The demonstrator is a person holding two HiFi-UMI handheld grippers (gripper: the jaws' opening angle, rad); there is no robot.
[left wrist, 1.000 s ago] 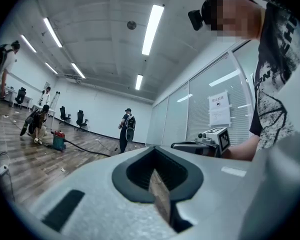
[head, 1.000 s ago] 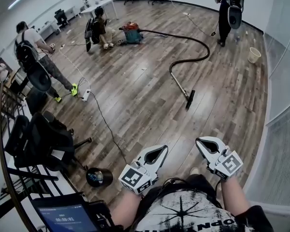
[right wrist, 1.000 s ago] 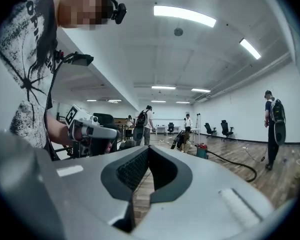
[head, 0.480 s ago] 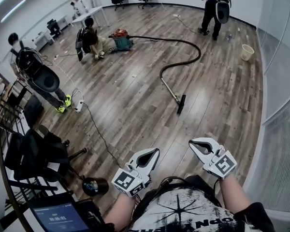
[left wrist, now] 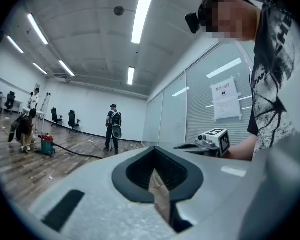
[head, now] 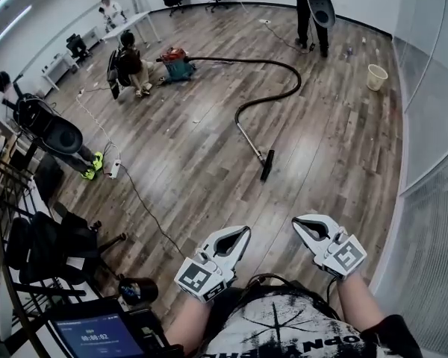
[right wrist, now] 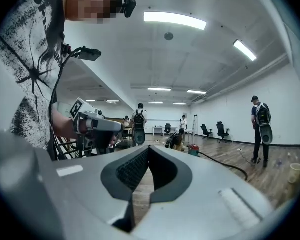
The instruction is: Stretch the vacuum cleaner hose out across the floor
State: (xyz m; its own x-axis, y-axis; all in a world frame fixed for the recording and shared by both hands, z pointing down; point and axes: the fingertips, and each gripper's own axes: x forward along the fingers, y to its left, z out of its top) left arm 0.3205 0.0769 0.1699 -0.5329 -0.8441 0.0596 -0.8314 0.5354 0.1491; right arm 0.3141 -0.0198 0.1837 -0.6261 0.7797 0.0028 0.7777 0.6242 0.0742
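**Head view:** The black ribbed vacuum cleaner hose [head: 280, 71] is seen lying on the wood plank floor [head: 201, 155]. It runs rightward from the red-and-teal canister [head: 178, 64] in one wide loop. It then doubles back into a straight metal wand [head: 249, 140], whose black floor nozzle [head: 266, 165] is angled toward the camera. Bare boards are left on the nozzle's near side, and a glass partition [head: 427, 88] bounds the room far right of the canister. The left gripper [head: 242, 233] and right gripper [head: 299, 223] are held well short of the canister.

**Left gripper view:** Its jaws are pressed together on nothing. The hose is seen trailing right from the canister.

**Right gripper view:** Its jaws are likewise closed and empty. The hose is shown snaking right from the canister toward a standing person [right wrist: 260, 129].
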